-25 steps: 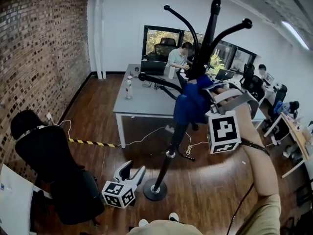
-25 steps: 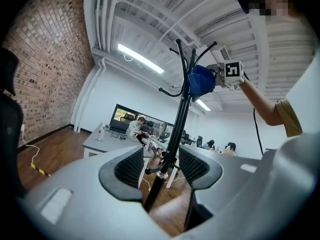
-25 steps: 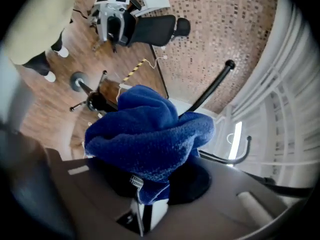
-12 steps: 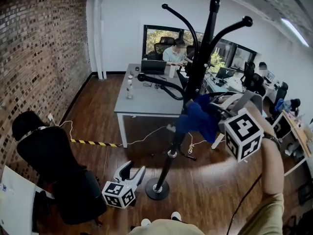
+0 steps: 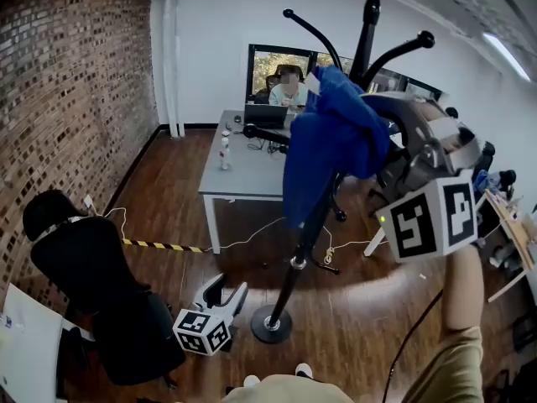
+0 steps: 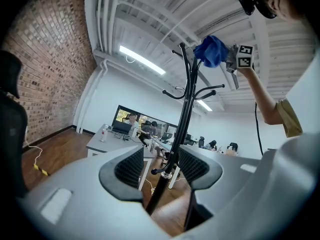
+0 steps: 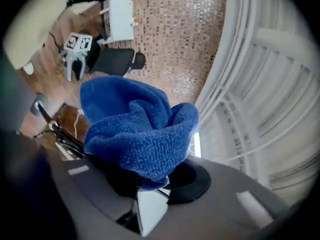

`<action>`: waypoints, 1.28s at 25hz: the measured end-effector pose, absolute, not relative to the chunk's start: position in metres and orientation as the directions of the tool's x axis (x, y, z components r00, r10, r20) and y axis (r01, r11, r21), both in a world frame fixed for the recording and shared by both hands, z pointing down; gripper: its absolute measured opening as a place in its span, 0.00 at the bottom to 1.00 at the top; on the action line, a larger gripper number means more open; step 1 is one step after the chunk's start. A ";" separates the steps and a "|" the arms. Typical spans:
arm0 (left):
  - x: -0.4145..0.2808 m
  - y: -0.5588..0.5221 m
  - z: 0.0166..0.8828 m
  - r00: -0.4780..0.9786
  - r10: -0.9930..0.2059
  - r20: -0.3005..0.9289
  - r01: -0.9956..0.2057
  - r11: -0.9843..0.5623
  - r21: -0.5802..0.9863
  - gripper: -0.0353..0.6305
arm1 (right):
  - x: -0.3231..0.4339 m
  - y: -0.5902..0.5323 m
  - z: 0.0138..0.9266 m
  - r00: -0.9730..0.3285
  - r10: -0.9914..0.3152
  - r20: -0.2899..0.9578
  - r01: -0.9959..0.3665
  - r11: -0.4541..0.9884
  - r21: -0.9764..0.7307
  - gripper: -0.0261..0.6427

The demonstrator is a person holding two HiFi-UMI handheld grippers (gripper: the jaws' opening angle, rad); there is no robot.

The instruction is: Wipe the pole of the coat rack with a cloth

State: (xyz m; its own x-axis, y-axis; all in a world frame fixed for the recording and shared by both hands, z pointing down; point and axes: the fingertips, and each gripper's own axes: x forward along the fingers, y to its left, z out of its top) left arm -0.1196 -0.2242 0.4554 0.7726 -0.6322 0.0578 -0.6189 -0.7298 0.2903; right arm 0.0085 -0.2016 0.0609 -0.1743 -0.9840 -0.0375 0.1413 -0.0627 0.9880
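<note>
The black coat rack pole (image 5: 296, 263) rises from a round base (image 5: 268, 324) on the wood floor to curved hooks (image 5: 315, 28) at the top. My right gripper (image 5: 382, 137) is shut on a blue cloth (image 5: 330, 141), held high against the upper pole just under the hooks. The cloth hangs in front of that stretch of the pole and hides it. In the right gripper view the cloth (image 7: 140, 129) bulges out of the shut jaws of the gripper (image 7: 150, 184). My left gripper (image 5: 223, 290) hangs low beside the base, open and empty. Its own view looks up the pole (image 6: 185, 109) between its open jaws.
A grey table (image 5: 243, 175) with a laptop and a bottle stands behind the rack. A black office chair (image 5: 92, 284) is at the left by the brick wall (image 5: 75, 99). A taped cable (image 5: 159, 245) crosses the floor. People sit at desks at the back.
My right gripper has carried the blue cloth up the pole, from about mid height to just below the hooks. The left gripper has stayed by the base.
</note>
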 end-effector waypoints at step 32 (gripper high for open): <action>-0.137 -0.184 0.455 0.760 -0.647 0.063 -0.635 -0.719 0.284 0.35 | -0.058 -0.279 0.095 -0.321 -0.935 0.147 -0.332 0.256 0.908 0.16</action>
State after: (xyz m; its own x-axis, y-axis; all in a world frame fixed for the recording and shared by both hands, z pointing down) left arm -0.1374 -0.1844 0.4550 0.7602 -0.6467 0.0629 -0.6348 -0.7186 0.2841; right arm -0.0576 -0.2792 0.0954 -0.3215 -0.9355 0.1466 -0.3319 0.2563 0.9078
